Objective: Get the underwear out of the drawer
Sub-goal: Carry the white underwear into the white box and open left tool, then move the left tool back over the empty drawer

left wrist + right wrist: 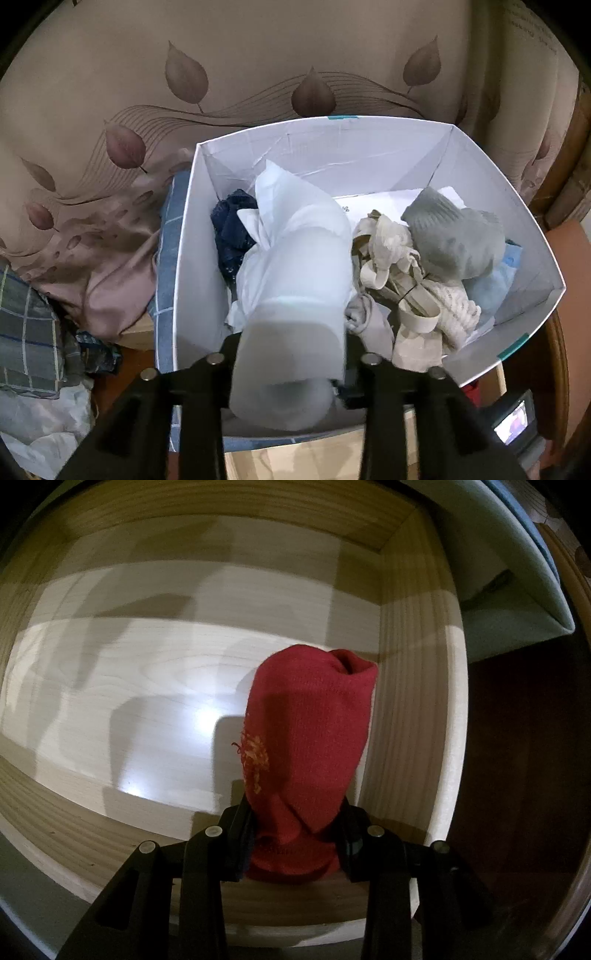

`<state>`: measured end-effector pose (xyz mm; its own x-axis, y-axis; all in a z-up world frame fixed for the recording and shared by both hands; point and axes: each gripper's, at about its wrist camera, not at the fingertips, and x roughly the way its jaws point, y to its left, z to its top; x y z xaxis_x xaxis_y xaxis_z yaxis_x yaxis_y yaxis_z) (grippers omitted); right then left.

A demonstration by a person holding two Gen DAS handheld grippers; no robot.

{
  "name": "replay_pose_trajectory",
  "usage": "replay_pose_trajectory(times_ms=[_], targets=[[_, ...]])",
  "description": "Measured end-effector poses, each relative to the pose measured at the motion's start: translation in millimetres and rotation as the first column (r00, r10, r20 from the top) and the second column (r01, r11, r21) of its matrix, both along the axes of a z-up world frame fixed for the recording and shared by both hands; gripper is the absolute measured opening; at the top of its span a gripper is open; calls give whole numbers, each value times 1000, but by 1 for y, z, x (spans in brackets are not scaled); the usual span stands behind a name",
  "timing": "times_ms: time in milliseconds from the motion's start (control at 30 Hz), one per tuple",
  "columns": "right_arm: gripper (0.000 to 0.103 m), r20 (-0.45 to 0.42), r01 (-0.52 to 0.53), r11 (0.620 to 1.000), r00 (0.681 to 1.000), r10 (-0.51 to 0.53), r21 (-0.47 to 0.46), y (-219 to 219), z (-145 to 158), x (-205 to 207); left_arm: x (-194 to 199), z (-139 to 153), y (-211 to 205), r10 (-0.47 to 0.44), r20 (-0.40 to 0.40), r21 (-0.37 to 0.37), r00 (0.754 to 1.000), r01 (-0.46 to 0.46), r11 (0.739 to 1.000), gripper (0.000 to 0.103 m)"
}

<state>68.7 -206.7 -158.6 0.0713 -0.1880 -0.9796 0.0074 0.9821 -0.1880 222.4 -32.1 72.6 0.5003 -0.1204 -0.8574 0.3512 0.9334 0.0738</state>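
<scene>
While left tongs (291, 354) clamp white roll (295, 295), roll hangs over white box (517, 236), above garments heaped inside: navy piece (232, 229) at box's left wall, cream piece (391, 258) mid-box, grey piece (454, 236) toward right wall. Right tongs (295, 838) clamp red knit (310, 738) over wooden drawer (417, 709), near drawer's right wall. Drawer floor bare, glossy.
</scene>
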Motion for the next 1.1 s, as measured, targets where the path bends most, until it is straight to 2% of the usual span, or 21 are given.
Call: replay_pose_trajectory(times_ms=[33,133,267,400,600,733,867,967,1033,1100], targets=[[33,1,1,1000,1000,-1,1,-1,0,0,-1,-2,0,1,-4,-2,1000,-1,1000,41],[33,1,5,1000,1000,-5,6,-3,-1,0,1,-3,6,46,-20,-9,999,-47,999,54],[33,0,5,1000,1000,-5,7,-5,-2,0,-1,0,4,64,-18,18,998,-64,998,56],[33,0,8,1000,1000,-8,5,-5,-3,1,-12,12,3,22,-15,4,1000,-22,1000,57],[33,-1,7,1000,1000,-7,-1,-3,-3,2,-45,50,11,-3,71,-10,997,4,1000,57],[33,-3,10,1000,1000,-10,0,-2,-3,3,-79,88,31,-9,149,-44,989,16,999,57],[33,-5,8,1000,1000,-8,-1,-1,-3,4,-120,113,52,13,215,-54,977,-1,999,60],[33,-6,12,1000,1000,-12,-2,-2,-3,4,-150,112,77,64,214,-118,975,-39,992,71],[33,-4,8,1000,1000,-8,-9,-1,-3,5,-164,101,89,118,211,-146,970,-88,985,71],[33,0,8,1000,1000,-8,-12,-2,-2,4,-173,80,99,166,192,-142,967,-140,980,71]])
